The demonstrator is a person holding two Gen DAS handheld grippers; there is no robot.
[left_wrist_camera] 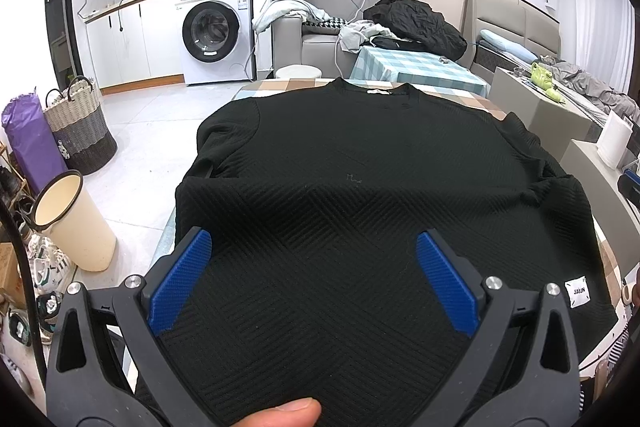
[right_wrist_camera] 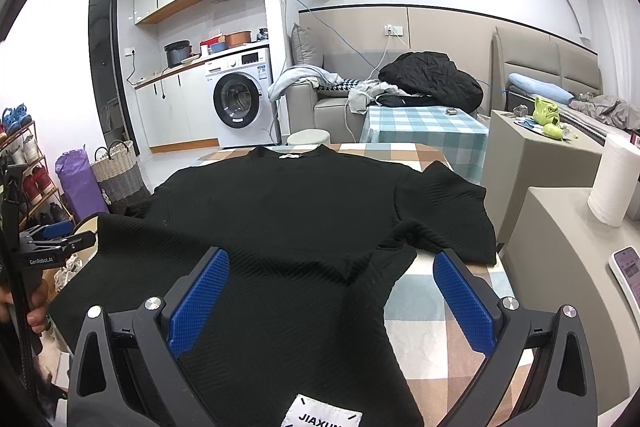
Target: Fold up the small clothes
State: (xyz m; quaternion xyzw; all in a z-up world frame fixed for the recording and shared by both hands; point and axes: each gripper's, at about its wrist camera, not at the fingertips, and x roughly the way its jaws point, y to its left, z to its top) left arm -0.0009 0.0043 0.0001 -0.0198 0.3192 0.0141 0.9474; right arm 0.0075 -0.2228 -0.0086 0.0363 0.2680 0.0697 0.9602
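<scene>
Black sweater lies flat on the checked bench, white hem label reading "JIAXUN". Left gripper and right gripper both wide apart above it, holding nothing.

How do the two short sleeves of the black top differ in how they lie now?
The right sleeve lies spread flat on the checked tablecloth; the left sleeve droops over the table's edge, above the floor. The right sleeve shows its whole outline; the left sleeve is bunched and partly folded. Both belong to the same black top, in the same ribbed knit, and neither gripper holds them.
</scene>
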